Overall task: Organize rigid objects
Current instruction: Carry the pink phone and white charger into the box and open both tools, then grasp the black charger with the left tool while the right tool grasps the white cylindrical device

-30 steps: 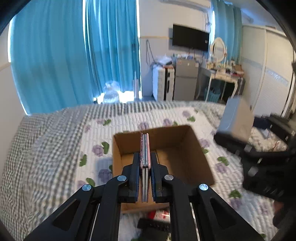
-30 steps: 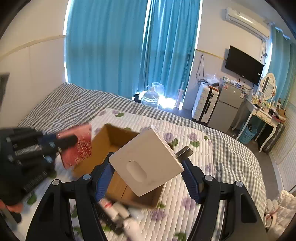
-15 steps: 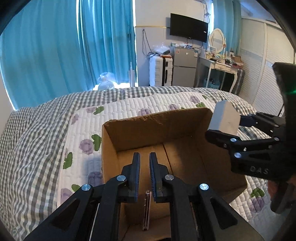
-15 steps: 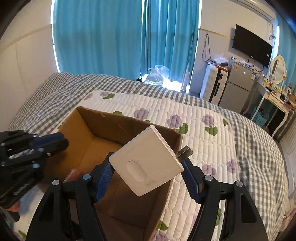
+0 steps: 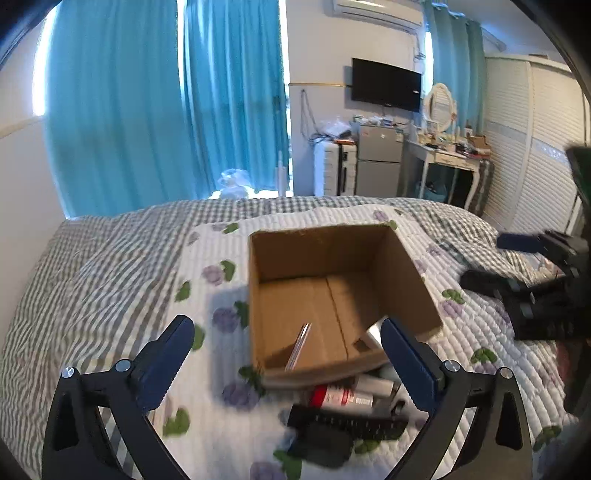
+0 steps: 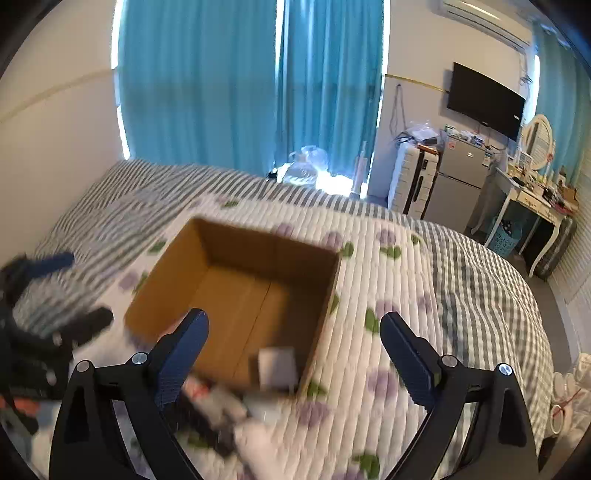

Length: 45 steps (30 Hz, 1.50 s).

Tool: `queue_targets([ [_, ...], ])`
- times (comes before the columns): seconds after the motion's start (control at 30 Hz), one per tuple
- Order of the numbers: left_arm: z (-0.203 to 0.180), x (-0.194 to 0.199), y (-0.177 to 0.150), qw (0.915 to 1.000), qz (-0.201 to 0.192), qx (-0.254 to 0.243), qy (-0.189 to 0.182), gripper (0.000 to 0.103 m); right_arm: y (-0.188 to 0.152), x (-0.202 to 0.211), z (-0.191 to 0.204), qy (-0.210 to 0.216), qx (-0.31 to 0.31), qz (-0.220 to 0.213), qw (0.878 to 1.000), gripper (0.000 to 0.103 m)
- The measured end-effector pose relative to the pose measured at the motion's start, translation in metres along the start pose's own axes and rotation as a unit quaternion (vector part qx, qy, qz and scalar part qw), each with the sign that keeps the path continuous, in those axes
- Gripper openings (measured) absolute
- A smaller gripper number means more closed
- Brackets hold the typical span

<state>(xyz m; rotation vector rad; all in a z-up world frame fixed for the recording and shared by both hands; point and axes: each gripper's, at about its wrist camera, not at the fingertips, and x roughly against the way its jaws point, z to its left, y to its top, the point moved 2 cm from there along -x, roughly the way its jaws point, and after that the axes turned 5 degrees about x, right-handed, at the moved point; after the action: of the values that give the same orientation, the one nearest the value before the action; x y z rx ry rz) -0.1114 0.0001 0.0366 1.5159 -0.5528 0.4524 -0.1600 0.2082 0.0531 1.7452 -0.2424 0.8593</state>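
Windows: teal curtains [image 5: 166,103] drawn, daylight at the gaps | Walls: white — black TV [image 5: 386,89] mounted, air conditioner [image 5: 376,11] above | Furniture: bed [image 6: 480,280] in gray gingham, floral quilt [image 6: 369,369] on top; silver fridge [image 5: 380,164]; white dressing table [image 5: 448,158] with oval mirror [image 5: 441,107]; louvered wardrobe [image 5: 535,147]

left gripper [image 5: 286,360]: black frame, blue ribbed pads, silver screws | right gripper [image 6: 293,349]: same build

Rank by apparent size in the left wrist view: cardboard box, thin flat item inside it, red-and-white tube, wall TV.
1. cardboard box
2. and 3. red-and-white tube and wall TV: look alike, and the TV is much farther away, so unranked
4. thin flat item, seen edge-on
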Motion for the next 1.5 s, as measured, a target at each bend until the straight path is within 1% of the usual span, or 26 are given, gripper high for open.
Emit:
queue_targets([
  [0.1,0.002,0.009,-0.014,0.9999,0.006,0.015,0.004,0.103,-0.032,0.015,0.017,-0.007,0.027,0.005,1.000,0.095],
  [0.2,0.000,0.007,-0.028,0.9995,0.013,0.027,0.007,0.103,-0.066,0.018,0.031,-0.005,0.043,0.014,0.999,0.095],
  [0.27,-0.004,0.001,-0.037,0.9994,0.017,0.026,0.014,0.103,-0.087,0.008,0.040,0.005,0.047,0.034,0.998,0.096],
  [0.37,-0.007,-0.012,-0.059,0.9991,0.028,0.017,0.027,0.103,-0.113,-0.012,0.052,0.033,0.060,0.074,0.995,0.096],
  [0.4,-0.008,-0.016,-0.067,0.9990,0.031,0.015,0.029,0.103,-0.119,-0.017,0.056,0.031,0.066,0.088,0.993,0.096],
  [0.43,-0.006,-0.020,-0.075,0.9989,0.034,0.014,0.030,0.103,-0.126,-0.027,0.061,0.019,0.079,0.107,0.991,0.096],
  [0.47,-0.005,-0.026,-0.086,0.9986,0.041,0.017,0.029,0.103,-0.132,-0.029,0.062,0.011,0.085,0.116,0.990,0.096],
  [0.5,-0.002,-0.031,-0.096,0.9982,0.050,0.020,0.027,0.103,-0.135,-0.036,0.063,0.005,0.089,0.129,0.988,0.096],
  [0.57,0.001,-0.043,-0.117,0.9959,0.082,0.024,0.029,0.103,-0.139,-0.043,0.063,-0.001,0.089,0.144,0.985,0.096],
  [0.67,0.002,-0.055,-0.129,0.9928,0.111,0.022,0.040,0.103,-0.142,-0.051,0.060,-0.008,0.090,0.161,0.983,0.096],
  [0.73,0.003,-0.059,-0.131,0.9914,0.123,0.028,0.037,0.103,-0.146,-0.061,0.057,-0.014,0.088,0.181,0.979,0.096],
  [0.8,0.003,-0.060,-0.133,0.9909,0.127,0.031,0.030,0.103,-0.147,-0.065,0.053,-0.021,0.088,0.191,0.977,0.096],
  [0.93,0.001,-0.064,-0.137,0.9894,0.138,0.030,0.033,0.103,-0.150,-0.084,0.053,-0.028,0.099,0.213,0.972,0.095],
  [0.97,0.001,-0.066,-0.138,0.9888,0.143,0.029,0.032,0.103,-0.151,-0.091,0.053,-0.030,0.105,0.219,0.970,0.094],
  [1.03,-0.001,-0.070,-0.141,0.9877,0.150,0.024,0.037,0.103,-0.151,-0.101,0.055,-0.021,0.108,0.224,0.968,0.083],
  [1.07,-0.001,-0.071,-0.142,0.9875,0.152,0.022,0.036,0.103,-0.151,-0.104,0.055,-0.013,0.108,0.227,0.968,0.080],
  [1.13,-0.003,-0.071,-0.142,0.9874,0.153,0.021,0.035,0.103,-0.151,-0.109,0.058,-0.005,0.111,0.228,0.967,0.066],
  [1.17,-0.004,-0.071,-0.143,0.9872,0.154,0.019,0.035,0.103,-0.151,-0.112,0.060,0.003,0.114,0.228,0.967,0.062],
  [1.2,-0.005,-0.072,-0.143,0.9871,0.155,0.019,0.033,0.103,-0.151,-0.114,0.062,0.015,0.113,0.229,0.967,0.053],
  [1.23,-0.005,-0.072,-0.144,0.9869,0.157,0.018,0.030,0.103,-0.151,-0.114,0.063,0.030,0.109,0.229,0.967,0.045],
  [1.27,-0.006,-0.072,-0.145,0.9866,0.160,0.017,0.027,0.103,-0.151,-0.113,0.064,0.035,0.108,0.227,0.967,0.045],
  [1.37,-0.007,-0.075,-0.147,0.9849,0.171,0.014,0.022,0.103,-0.147,-0.103,0.062,0.032,0.100,0.208,0.972,0.045],
  [1.43,-0.010,-0.079,-0.148,0.9833,0.181,0.007,0.020,0.103,-0.142,-0.089,0.054,0.039,0.074,0.188,0.979,0.045],
  [1.5,-0.012,-0.085,-0.148,0.9808,0.194,0.004,0.015,0.103,-0.138,-0.079,0.049,0.035,0.064,0.175,0.982,0.045],
])
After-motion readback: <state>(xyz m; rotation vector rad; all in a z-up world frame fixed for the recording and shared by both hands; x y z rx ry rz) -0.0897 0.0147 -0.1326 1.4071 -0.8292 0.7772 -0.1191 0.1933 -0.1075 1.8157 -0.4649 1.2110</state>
